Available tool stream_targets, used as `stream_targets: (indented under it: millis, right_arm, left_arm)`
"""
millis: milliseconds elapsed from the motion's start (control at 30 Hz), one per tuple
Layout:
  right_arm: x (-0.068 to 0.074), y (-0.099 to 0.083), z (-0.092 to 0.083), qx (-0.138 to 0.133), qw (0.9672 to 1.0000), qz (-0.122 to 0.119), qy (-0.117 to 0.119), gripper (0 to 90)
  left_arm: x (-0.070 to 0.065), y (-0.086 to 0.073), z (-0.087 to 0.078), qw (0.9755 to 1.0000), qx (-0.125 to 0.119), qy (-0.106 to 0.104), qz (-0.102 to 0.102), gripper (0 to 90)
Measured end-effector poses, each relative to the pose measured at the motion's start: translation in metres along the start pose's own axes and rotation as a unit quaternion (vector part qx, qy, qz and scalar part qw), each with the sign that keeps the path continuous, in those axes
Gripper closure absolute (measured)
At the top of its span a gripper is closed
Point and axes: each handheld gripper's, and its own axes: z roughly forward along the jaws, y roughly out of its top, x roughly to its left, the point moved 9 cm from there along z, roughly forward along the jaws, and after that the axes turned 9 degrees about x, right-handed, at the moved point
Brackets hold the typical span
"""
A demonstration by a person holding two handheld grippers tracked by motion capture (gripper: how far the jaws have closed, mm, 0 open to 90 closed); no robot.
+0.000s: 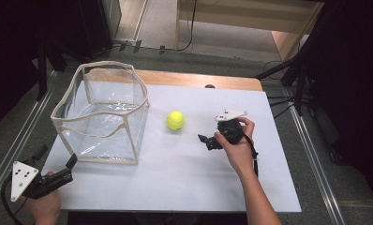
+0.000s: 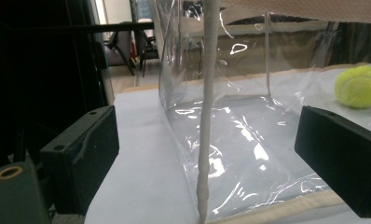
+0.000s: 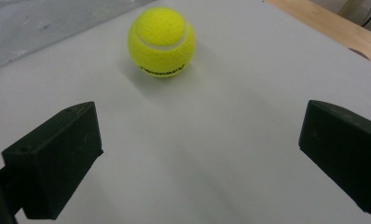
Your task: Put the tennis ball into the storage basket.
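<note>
1. the tennis ball lies on the white table, just beside the clear bag, at its 3 o'clock.
2. the right gripper, jaws wide apart and holding nothing, sits near the ball's 4 o'clock.
3. the left gripper, jaws apart, straddles the bag's near corner seam at 7 o'clock.

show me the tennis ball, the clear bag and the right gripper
tennis ball (image 1: 175,120): high view, middle of its yellow felt.
clear bag (image 1: 99,113): high view, near top rim's cream trim.
right gripper (image 1: 206,141): high view, midway between its open jaws.
</note>
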Motion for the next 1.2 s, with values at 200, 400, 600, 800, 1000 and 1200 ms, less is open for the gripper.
stream_targets:
  millis: [200, 400, 600, 800, 1000, 1200]
  right_arm:
    - [0.008, 0.006, 0.017, 0.026, 0.9996, -0.006, 0.008, 0.0]
    - [0.016, 0.017, 0.029, 0.047, 0.9986, -0.015, 0.016, 0.0]
    - [0.021, 0.028, 0.039, 0.062, 0.9976, -0.022, 0.021, 0.0]
    - [0.025, 0.034, 0.05, 0.077, 0.9962, -0.024, 0.031, 0.0]
    - [0.025, 0.038, 0.062, 0.085, 0.9954, -0.02, 0.039, 0.0]
    - [0.025, 0.044, 0.072, 0.096, 0.9942, -0.024, 0.043, 0.0]
  left_arm:
    - [0.0, 0.001, 0.001, 1.0, 0.001, 0.002, -0.005, 6.8]
    - [0.0, 0.001, 0.0, 1.0, -0.003, -0.006, -0.006, 6.8]
    - [-0.001, 0.001, 0.0, 1.0, -0.002, -0.007, -0.005, 6.8]
    - [-0.001, 0.001, 0.001, 1.0, -0.001, -0.008, -0.002, 6.8]
    - [-0.002, 0.0, 0.001, 1.0, 0.002, -0.006, 0.004, 6.8]
    - [-0.002, 0.0, 0.002, 1.0, 0.004, -0.006, 0.003, 6.7]
